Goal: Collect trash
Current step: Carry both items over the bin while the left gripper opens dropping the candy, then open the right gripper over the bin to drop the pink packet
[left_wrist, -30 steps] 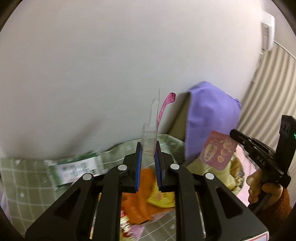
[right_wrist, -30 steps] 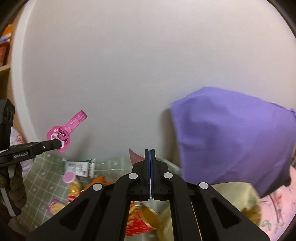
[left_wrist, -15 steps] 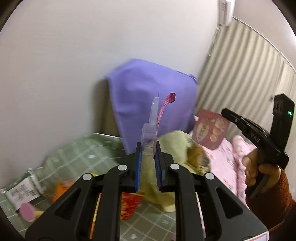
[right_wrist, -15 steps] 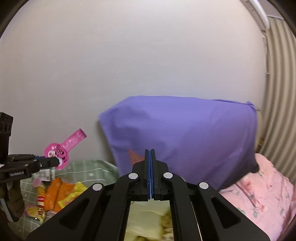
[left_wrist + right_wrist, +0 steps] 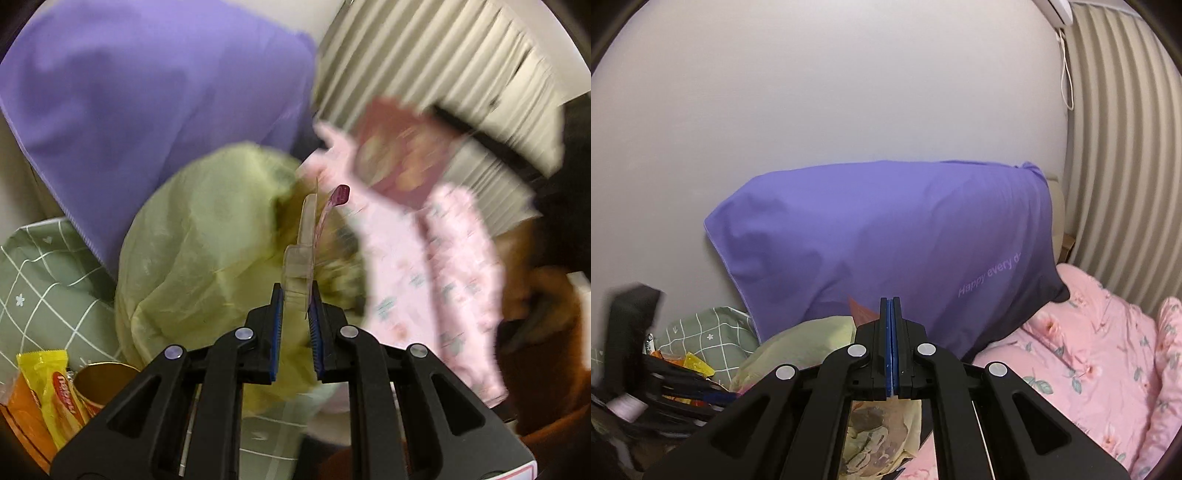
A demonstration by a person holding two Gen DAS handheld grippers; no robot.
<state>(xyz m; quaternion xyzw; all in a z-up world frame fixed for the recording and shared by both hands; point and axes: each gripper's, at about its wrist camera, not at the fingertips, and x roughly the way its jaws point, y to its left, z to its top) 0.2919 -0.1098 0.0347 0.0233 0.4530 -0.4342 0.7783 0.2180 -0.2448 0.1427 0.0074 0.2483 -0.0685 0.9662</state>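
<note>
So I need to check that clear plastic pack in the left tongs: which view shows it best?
The left wrist view: the clear pack stands sharp, clamped between the left tongs. In the right wrist view those tongs are a blur at the left edge and the pack cannot be made out.

Left claw clamped on clear plastic packaging, right claw pinching a maroon wrapper.

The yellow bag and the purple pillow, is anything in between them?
No. In the right wrist view the yellow bag sits right against the purple pillow, which stands behind it. Only a red wrapper's corner, held in the right gripper, pokes up there.
</note>
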